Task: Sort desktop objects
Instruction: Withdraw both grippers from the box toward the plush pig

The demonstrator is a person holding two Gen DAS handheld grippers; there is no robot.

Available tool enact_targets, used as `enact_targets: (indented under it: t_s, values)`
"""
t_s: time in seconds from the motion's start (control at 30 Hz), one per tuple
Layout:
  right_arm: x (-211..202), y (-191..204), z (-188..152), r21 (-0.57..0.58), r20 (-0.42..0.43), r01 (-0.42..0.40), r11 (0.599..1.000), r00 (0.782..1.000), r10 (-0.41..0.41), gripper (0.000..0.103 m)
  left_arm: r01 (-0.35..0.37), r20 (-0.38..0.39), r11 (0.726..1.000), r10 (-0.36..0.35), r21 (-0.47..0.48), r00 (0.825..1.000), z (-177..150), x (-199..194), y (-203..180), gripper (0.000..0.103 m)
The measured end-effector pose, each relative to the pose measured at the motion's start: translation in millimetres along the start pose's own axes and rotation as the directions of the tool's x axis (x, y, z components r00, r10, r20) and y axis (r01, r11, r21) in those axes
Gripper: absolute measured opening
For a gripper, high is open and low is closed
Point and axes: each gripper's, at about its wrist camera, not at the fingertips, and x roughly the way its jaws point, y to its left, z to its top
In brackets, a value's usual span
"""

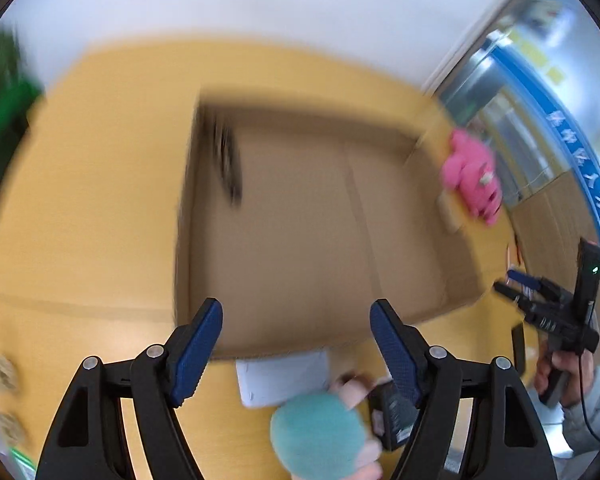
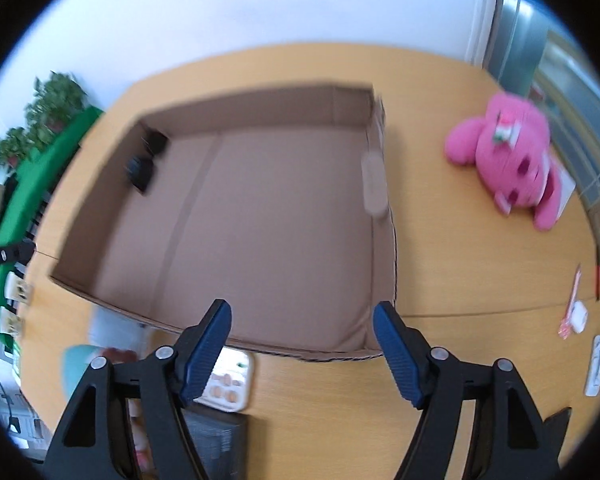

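- The left gripper [image 1: 296, 344] is hanging released over the near rim of the box [image 1: 440, 304], nothing between its jaws.
- The right gripper [image 2: 302, 346] is likewise gaping wide and carrying nothing, hovering at the box's near right corner.
- Both are pointing steeply down at the desk [image 2: 480, 272], probably looking for the next pick.
- The one box is sitting mid-desk as the collecting bin; two dark items [image 2: 146, 160] are lying in its far left corner, too blurred to name.
- One pink plush [image 2: 516, 160] is lying outside it, toward the desk's far right corner, not yet sorted.
- Along the near edge one teal plush [image 1: 316, 436], one white pad [image 1: 284, 376], one keypad [image 2: 230, 382] and one black block [image 2: 216, 444] are waiting close together.
- At the right edge a few small items [image 2: 578, 320] are lying scattered.
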Motion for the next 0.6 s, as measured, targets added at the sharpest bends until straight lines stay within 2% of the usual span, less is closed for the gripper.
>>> enact_targets:
  t_s: [0.03, 0.1, 0.13, 0.17, 0.27, 0.33, 0.4, 0.43, 0.5, 0.57, 0.6]
  values:
    - [-13, 6, 1, -0.003, 0.021, -0.005, 1.000, 1.000, 0.005, 0.078, -0.006, 0.069, 1.000, 0.004, 0.029, 0.998, 5, -24, -16, 0.084]
    - [-37, 19, 2, -0.007, 0.061, -0.017, 1.000, 0.998, 0.018, 0.079, -0.008, 0.215, 0.998, -0.007, 0.069, 0.977, 9, -70, -49, 0.095]
    - [-51, 26, 2, -0.012, 0.081, -0.030, 0.999, 0.996, 0.031, 0.079, -0.001, 0.272, 0.997, -0.020, 0.075, 0.962, 8, -86, -61, 0.100]
    - [-59, 29, 1, -0.015, 0.089, -0.036, 0.999, 0.995, 0.038, 0.079, 0.003, 0.351, 0.997, -0.029, 0.074, 0.936, 4, -106, -76, 0.102]
    - [-84, 43, 1, -0.036, 0.098, -0.069, 0.997, 0.993, 0.073, 0.080, 0.013, 0.457, 0.999, -0.035, 0.051, 0.889, -10, -133, -104, 0.103]
    - [-98, 51, 1, -0.071, 0.108, -0.104, 0.992, 0.988, 0.111, 0.080, 0.028, 0.445, 0.999, -0.036, 0.025, 0.895, -16, -135, -116, 0.103]
    - [-113, 56, -2, -0.116, 0.129, -0.113, 0.987, 0.983, 0.128, 0.081, -0.015, 0.435, 1.000, 0.015, -0.005, 0.900, -27, -138, -123, 0.102]
    - [-122, 57, -6, -0.138, 0.141, -0.108, 0.985, 0.982, 0.128, 0.081, -0.052, 0.436, 0.999, 0.052, -0.012, 0.898, -30, -138, -128, 0.102]
    - [-131, 56, -13, -0.155, 0.149, -0.097, 0.983, 0.982, 0.120, 0.082, -0.124, 0.450, 0.991, 0.129, -0.040, 0.884, -41, -141, -137, 0.102]
    - [-137, 51, -20, -0.155, 0.143, -0.084, 0.984, 0.984, 0.107, 0.082, -0.161, 0.451, 0.983, 0.184, -0.090, 0.873, -50, -146, -146, 0.102]
    - [-137, 48, -23, -0.154, 0.137, -0.079, 0.985, 0.986, 0.100, 0.082, -0.166, 0.445, 0.981, 0.196, -0.105, 0.874, -54, -148, -147, 0.102]
